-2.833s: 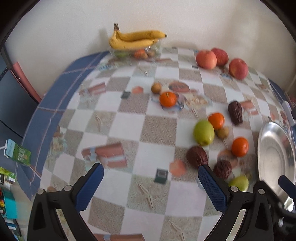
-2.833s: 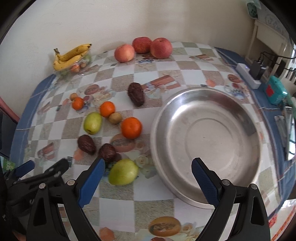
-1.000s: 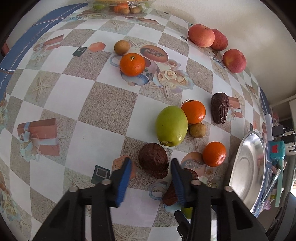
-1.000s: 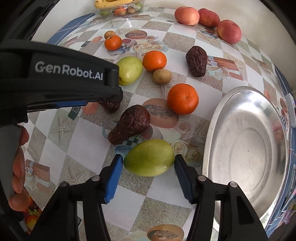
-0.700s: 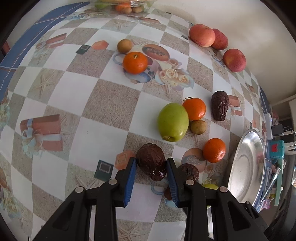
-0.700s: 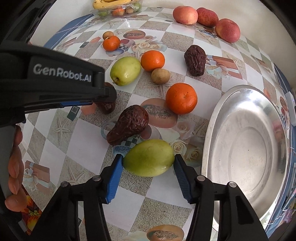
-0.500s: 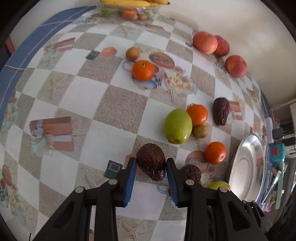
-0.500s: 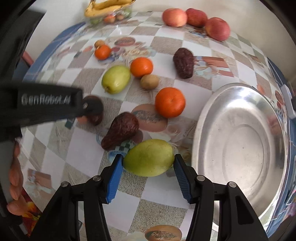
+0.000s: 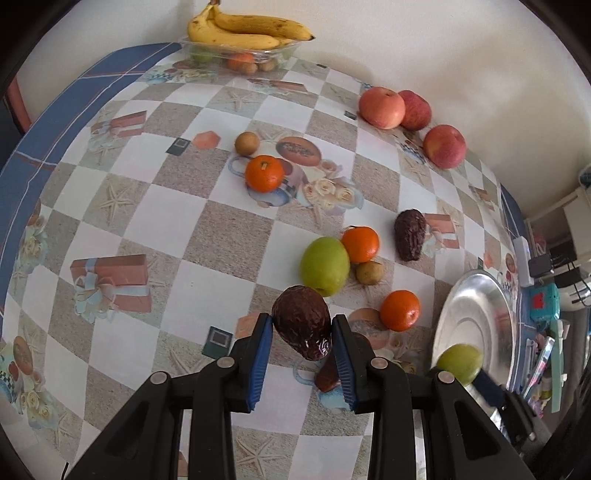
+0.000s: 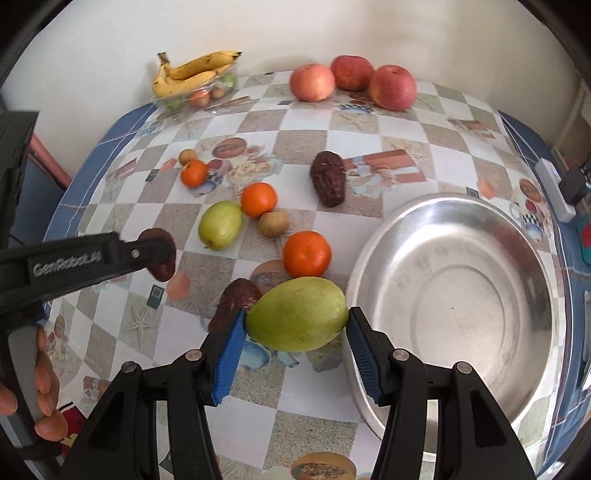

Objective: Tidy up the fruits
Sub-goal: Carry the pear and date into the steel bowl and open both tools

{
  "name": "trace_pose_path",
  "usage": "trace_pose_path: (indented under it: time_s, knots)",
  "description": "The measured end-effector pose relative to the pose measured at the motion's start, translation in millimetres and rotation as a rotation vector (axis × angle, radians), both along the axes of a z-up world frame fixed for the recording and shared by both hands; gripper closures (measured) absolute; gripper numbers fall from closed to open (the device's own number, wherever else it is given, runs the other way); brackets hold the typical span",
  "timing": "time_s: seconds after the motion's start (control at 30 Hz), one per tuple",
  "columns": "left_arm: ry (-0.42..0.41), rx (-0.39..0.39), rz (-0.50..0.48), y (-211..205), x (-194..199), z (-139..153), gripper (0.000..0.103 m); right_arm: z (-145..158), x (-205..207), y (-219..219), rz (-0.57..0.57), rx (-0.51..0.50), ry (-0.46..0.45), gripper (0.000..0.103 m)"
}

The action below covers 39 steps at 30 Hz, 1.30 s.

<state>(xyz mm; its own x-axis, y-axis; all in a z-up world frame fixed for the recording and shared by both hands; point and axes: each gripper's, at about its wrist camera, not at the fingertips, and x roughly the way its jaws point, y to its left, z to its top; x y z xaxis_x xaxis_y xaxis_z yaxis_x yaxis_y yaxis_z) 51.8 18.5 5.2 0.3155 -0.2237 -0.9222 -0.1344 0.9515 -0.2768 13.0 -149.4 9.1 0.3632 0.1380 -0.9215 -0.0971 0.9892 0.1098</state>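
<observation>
My left gripper point(image 9: 302, 326) is shut on a dark brown wrinkled avocado point(image 9: 303, 326) and holds it clear of the tablecloth. My right gripper point(image 10: 295, 325) is shut on a green pear point(image 10: 297, 314), lifted beside the left rim of the steel bowl point(image 10: 454, 295). On the table lie a second green pear point(image 10: 221, 224), several oranges point(image 10: 306, 253), two more dark avocados point(image 10: 328, 178), two small brown fruits point(image 10: 273, 223) and three red apples point(image 10: 391, 86). The left gripper with its avocado point(image 10: 160, 251) shows at the left of the right wrist view.
A clear tray with bananas point(image 9: 247, 31) and small fruit stands at the back by the wall. A power strip and chargers point(image 10: 554, 184) sit at the right table edge. A person's hand point(image 10: 40, 398) grips the left handle at the lower left.
Both grippers shut on their fruit and rose: the avocado and the green pear have come up off the tablecloth, and the table looks farther away in both views.
</observation>
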Motion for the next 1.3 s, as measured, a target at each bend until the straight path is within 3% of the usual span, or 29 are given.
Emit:
trace_pose_path:
  time_s: [0.17,0.4,0.6,0.77,0.93,1.03,1.3]
  knots:
    - [-0.044,0.010,-0.109,-34.4,-5.3,8.9,0.068,2.5,2.4,-25.2,-0.109,-0.036,-0.022,0.046]
    - [-0.107,0.027,-0.339,-115.7,-21.8,14.5,0.068,2.5,-4.3,-97.4,-0.384,-0.123,-0.003,0.046]
    - [-0.130,0.030,-0.464,-170.1,-33.8,9.1,0.068,8.0,-18.9,-146.5,-0.533,-0.099,-0.015,0.046]
    - [-0.116,0.053,-0.524,-189.2,-38.7,1.4,0.067,7.7,-22.2,-159.9,-0.565,-0.094,-0.010,0.046]
    - [-0.097,0.049,-0.520,-185.4,-37.5,-2.9,0.065,3.2,-24.1,-161.0,-0.556,-0.093,0.008,0.045]
    - [-0.088,0.051,-0.520,-184.3,-38.1,-4.3,0.055,0.9,-24.4,-159.8,-0.549,-0.093,0.019,0.045]
    - [-0.084,0.061,-0.510,-180.6,-37.3,-2.1,0.053,1.7,-23.8,-158.6,-0.548,-0.107,0.015,0.044]
